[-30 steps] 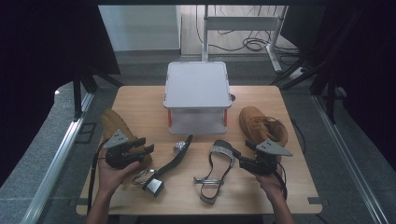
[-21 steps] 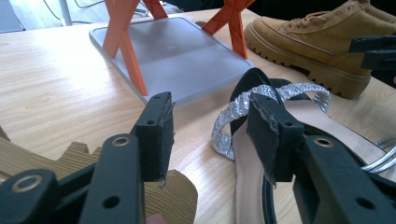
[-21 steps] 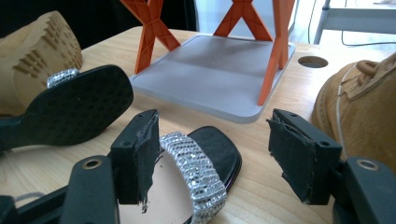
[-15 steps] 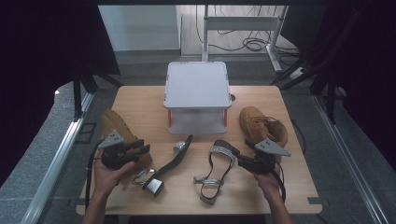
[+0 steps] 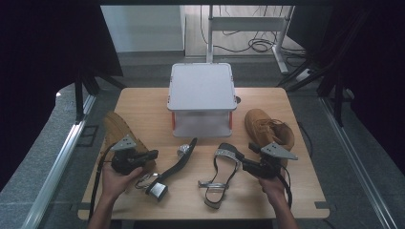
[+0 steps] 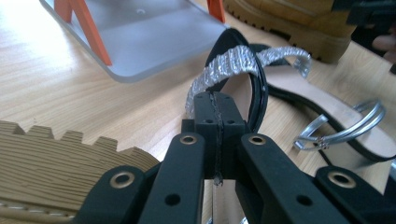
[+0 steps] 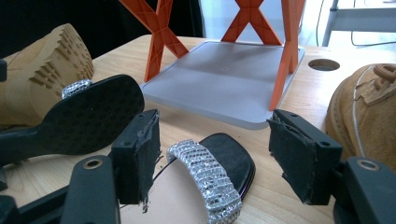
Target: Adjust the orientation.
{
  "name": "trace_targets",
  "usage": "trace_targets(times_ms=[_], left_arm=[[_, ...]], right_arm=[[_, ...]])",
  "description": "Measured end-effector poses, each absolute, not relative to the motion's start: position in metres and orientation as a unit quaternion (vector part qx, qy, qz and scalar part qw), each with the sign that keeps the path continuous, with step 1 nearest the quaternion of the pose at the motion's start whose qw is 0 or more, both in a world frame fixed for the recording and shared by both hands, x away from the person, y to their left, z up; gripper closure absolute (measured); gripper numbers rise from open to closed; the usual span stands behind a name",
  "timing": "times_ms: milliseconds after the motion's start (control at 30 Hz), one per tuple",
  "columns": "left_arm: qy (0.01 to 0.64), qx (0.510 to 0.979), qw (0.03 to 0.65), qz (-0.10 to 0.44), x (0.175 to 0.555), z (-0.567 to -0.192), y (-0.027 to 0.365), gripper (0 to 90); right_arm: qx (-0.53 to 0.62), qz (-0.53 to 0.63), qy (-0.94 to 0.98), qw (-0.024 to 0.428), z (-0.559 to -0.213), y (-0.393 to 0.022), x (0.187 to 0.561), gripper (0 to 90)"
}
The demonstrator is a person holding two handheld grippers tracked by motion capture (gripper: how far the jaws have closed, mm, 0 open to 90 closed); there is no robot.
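My left gripper (image 5: 152, 154) had just closed empty, jaws pressed together, beside the tipped sandal (image 5: 168, 168) in front of the white box (image 5: 201, 98). My right gripper (image 5: 241, 164) stood wide around the flat sandal (image 5: 220, 175), also before that box.

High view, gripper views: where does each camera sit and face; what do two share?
High view: above the near side, facing forward-down on the wooden table; left hand, right hand show.
Left gripper view: on the left gripper, jaws just closed, nothing seen between, facing a black silver-strapped sandal.
Right gripper view: on the open right gripper, facing the white orange-legged rack.
Shared: that rack.
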State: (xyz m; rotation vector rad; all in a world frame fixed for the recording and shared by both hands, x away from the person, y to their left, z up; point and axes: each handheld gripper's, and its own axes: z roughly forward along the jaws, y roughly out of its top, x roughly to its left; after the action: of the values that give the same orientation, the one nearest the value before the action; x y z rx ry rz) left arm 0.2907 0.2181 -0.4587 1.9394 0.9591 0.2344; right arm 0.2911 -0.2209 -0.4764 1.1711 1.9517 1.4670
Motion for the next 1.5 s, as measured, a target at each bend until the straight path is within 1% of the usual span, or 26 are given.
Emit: trace_targets(times_ms=[133,700,967,1500], left_arm=[[0.384,0.800,0.452,0.094,0.291,-0.463,0.208,89.5],[0.362,0.832,0.413,0.073,0.294,-0.481,0.180,89.5],[0.356,0.839,0.406,0.065,0.294,-0.485,0.175,89.5],[0.354,0.839,0.406,0.072,0.291,-0.486,0.170,89.4]], right_arm=[[0.420,0.528,0.703,0.225,-0.477,-0.219,0.290,34.8],[0.416,0.516,0.716,0.218,-0.481,-0.216,0.292,34.5],[0.405,0.508,0.728,0.219,-0.482,-0.211,0.291,34.7],[0.411,0.502,0.727,0.225,-0.482,-0.215,0.292,34.1]])
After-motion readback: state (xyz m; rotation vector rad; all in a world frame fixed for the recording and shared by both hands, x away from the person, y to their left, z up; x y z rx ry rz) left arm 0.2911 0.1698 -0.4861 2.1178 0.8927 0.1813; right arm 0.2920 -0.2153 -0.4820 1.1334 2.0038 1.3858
